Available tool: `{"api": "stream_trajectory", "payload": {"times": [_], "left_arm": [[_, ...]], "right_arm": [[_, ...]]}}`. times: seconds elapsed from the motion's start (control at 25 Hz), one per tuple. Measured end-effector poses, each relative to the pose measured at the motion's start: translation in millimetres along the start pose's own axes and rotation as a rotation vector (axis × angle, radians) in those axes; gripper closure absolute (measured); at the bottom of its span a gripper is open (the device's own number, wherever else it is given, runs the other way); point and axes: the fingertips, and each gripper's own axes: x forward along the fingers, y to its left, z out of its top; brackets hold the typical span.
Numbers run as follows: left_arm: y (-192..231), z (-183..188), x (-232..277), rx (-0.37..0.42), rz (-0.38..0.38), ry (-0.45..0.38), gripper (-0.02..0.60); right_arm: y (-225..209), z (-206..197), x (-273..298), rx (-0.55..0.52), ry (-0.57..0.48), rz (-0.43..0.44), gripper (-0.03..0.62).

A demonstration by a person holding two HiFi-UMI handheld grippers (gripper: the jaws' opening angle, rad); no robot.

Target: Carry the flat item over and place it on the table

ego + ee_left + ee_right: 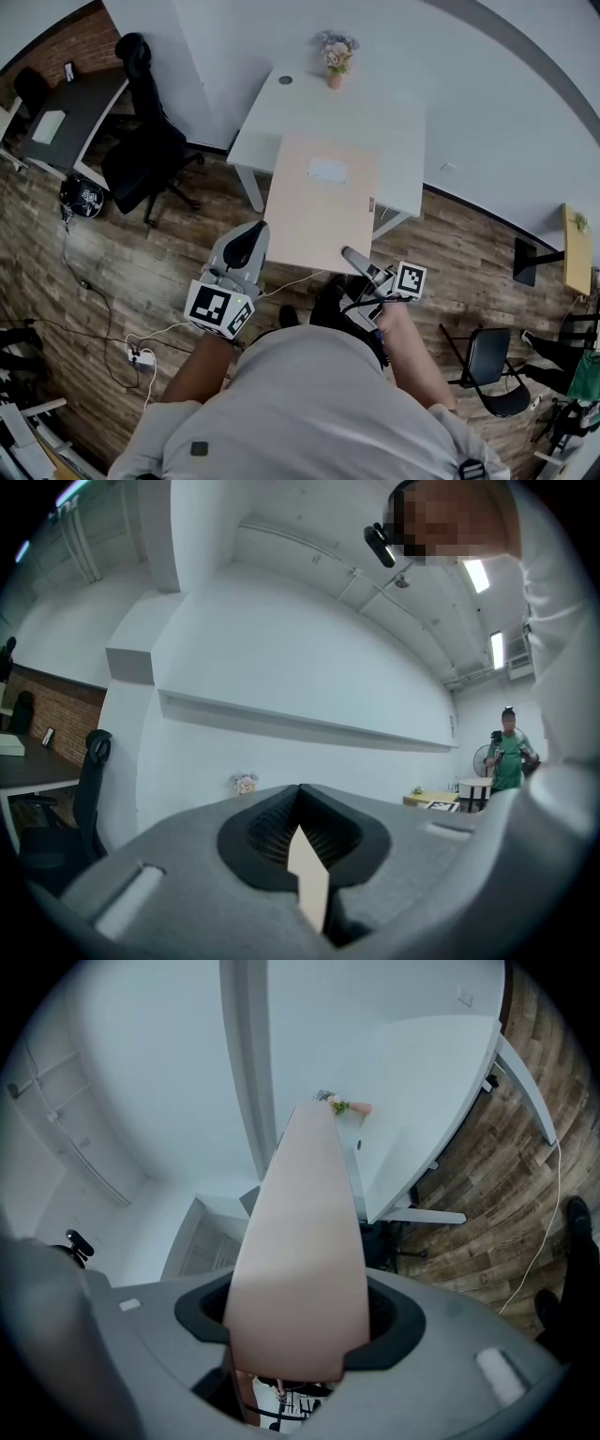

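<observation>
The flat item is a pale wooden board with a small white label on top, held level above the floor, its far end over the white table. My left gripper is shut on the board's near left corner. In the left gripper view only a thin pale sliver of the board shows between the jaws of the left gripper. My right gripper is shut on the near right edge. In the right gripper view the board runs out from the right gripper toward the table.
A small flower pot stands at the table's far edge. A black office chair and a dark desk are at the left. A power strip with cables lies on the wood floor. A folding chair stands at the right.
</observation>
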Motion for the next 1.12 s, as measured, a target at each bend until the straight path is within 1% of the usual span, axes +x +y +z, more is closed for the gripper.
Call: {"api": "stream_trajectory", "payload": {"times": [0.16, 0.36, 0.6, 0.76, 0.92, 1.12], "left_arm": [[3, -3, 12, -0.001, 0.012, 0.012, 0.581], [7, -4, 39, 0.000, 0.030, 0.018, 0.581], [2, 0, 96, -0.003, 0.049, 0.021, 0.581], [-1, -4, 136, 0.000, 0.060, 0.030, 0.581], [-8, -5, 176, 0.018, 0.073, 0.037, 0.581], [-16, -8, 205, 0.032, 0.094, 0.050, 0.581]], "right_arm": [[-5, 15, 8, 0.004, 0.015, 0.003, 0.295], [-11, 45, 13, 0.008, 0.030, 0.011, 0.295], [-21, 99, 7, 0.012, 0.050, 0.006, 0.295], [-28, 139, 5, 0.012, 0.067, 0.006, 0.295], [-39, 176, 0, 0.004, 0.095, 0.006, 0.295], [-49, 205, -8, 0.028, 0.120, 0.003, 0.295]]}}
